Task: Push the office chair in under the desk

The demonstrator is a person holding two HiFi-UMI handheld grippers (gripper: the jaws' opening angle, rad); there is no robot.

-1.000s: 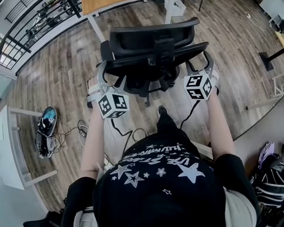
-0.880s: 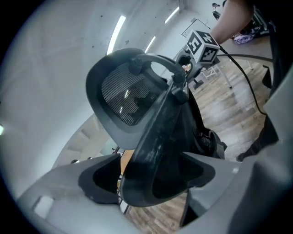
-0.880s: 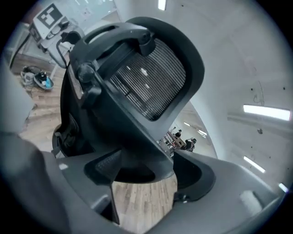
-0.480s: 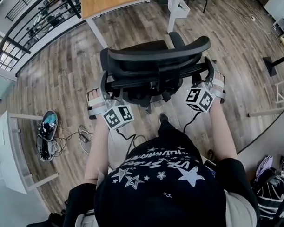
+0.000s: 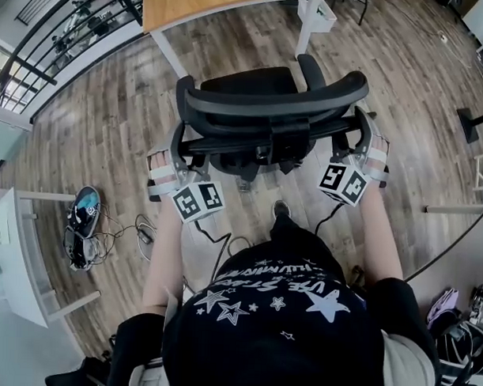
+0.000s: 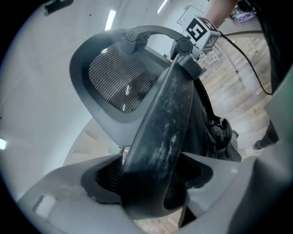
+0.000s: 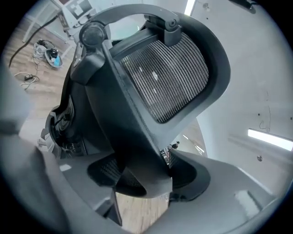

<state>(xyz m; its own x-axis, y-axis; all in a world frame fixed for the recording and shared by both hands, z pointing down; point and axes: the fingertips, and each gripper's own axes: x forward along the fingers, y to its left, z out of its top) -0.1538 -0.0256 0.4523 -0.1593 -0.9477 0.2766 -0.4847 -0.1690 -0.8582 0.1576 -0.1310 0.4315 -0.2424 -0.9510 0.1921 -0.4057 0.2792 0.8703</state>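
A black mesh-backed office chair stands on the wood floor just short of the wooden desk, its back toward me. My left gripper is on the left edge of the back frame and my right gripper on the right edge. In the left gripper view a black frame bar fills the gap of the left gripper. The right gripper view shows the other frame bar clamped in the right gripper. Both pairs of jaws have just been closing, with the frame between them.
A white desk leg stands just past the chair's seat. Shoes and tangled cables lie on the floor at the left, beside white furniture. A black railing runs at the top left. My foot is behind the chair.
The chair has swung so that its back lies squarer to me, and its seat now shows past the backrest. Chair and both grippers have shifted lower and rightward in the head view.
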